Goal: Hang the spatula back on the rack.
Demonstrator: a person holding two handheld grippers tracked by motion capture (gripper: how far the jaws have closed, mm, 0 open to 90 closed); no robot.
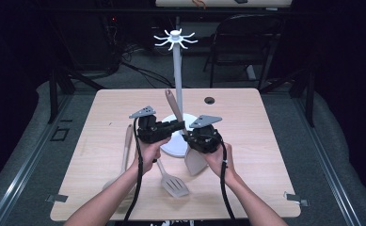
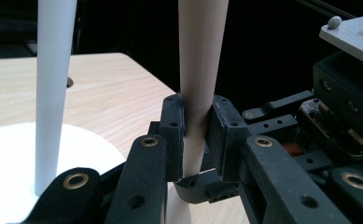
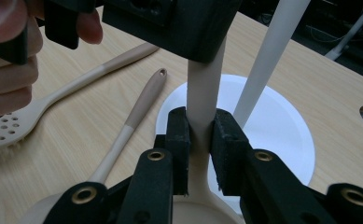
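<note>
We hold one beige spatula [image 1: 190,157] upright between both tools, just in front of the white stand [image 1: 177,84] whose round base [image 1: 171,146] rests on the surface [image 1: 246,141]. Our left tool [image 1: 178,126] pinches the spatula's handle [image 2: 201,70] partway up; in the left gripper view its black pads [image 2: 174,135] press on both sides of the shaft, and the stand's pole [image 2: 53,93] rises just to one side of it. Our right tool [image 1: 190,141] pinches the same handle lower down, at the narrow neck just above the blade; in the right gripper view its pads [image 3: 178,149] press the neck [image 3: 202,121] from both sides, with the left tool directly above it on the handle. The blade hangs below the right tool, over the edge of the stand's base. Nearer us, below the left tool, a slotted turner [image 1: 171,181] lies flat on the surface, and a perforated spoon [image 1: 122,160] lies beside it on the outer side of the left hand [image 1: 147,153]. The right hand [image 1: 218,157] grips its tool from behind.
</note>
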